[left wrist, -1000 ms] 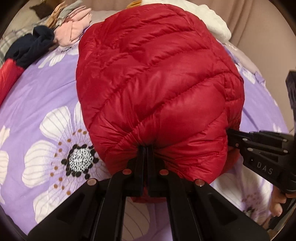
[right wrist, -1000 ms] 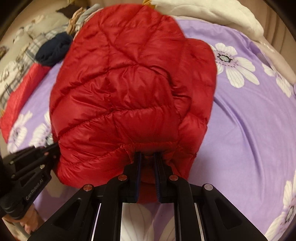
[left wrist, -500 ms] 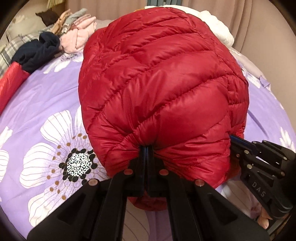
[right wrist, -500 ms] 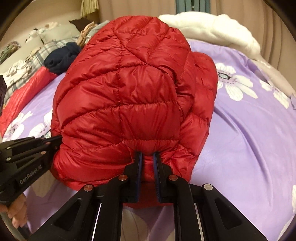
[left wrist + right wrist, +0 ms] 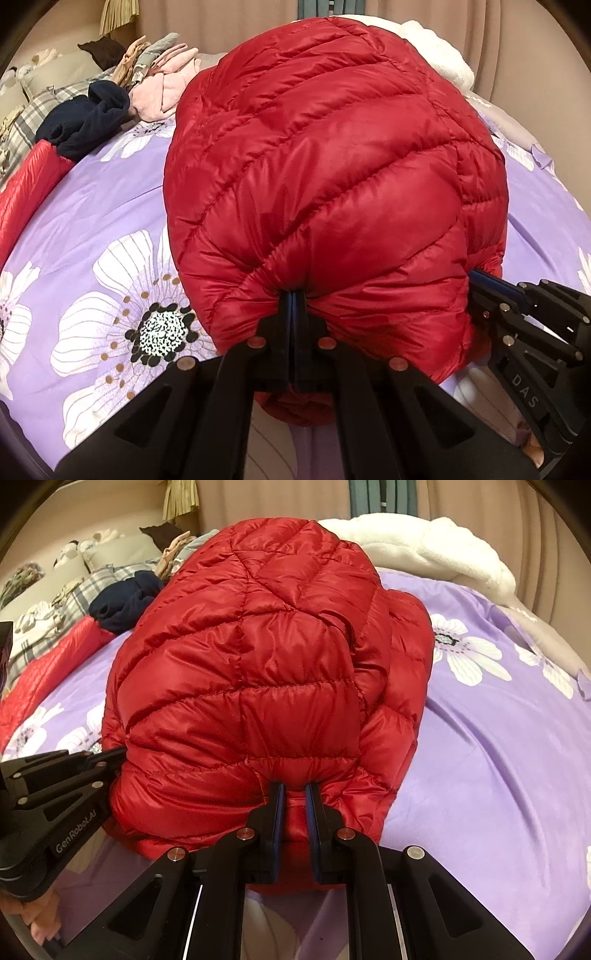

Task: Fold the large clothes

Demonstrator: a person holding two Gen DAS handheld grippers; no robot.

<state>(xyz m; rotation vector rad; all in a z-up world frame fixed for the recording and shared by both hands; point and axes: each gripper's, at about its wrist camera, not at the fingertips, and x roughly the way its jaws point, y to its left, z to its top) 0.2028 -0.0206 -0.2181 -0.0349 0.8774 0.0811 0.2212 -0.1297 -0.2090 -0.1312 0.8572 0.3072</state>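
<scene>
A red quilted down jacket (image 5: 332,177) lies folded in a thick bundle on the purple flowered bedspread (image 5: 103,206). My left gripper (image 5: 294,295) is shut on the jacket's near edge. My right gripper (image 5: 293,788) is shut on a fold of the same near edge of the jacket (image 5: 258,664), further right. Each gripper shows in the other's view: the right gripper (image 5: 476,277) at the jacket's right side, the left gripper (image 5: 118,755) at its left side. The jacket's underside is hidden.
A pile of clothes lies at the back left: a navy garment (image 5: 85,118), a pink one (image 5: 166,88), a plaid one (image 5: 99,579). Another red padded item (image 5: 26,192) lies at the left edge. A white fleece blanket (image 5: 424,550) lies behind the jacket. Curtains hang behind the bed.
Both grippers have kept their hold on the jacket's near edge. The views have tilted up, showing more of the room behind; the bundle looks slightly raised and pushed away.
</scene>
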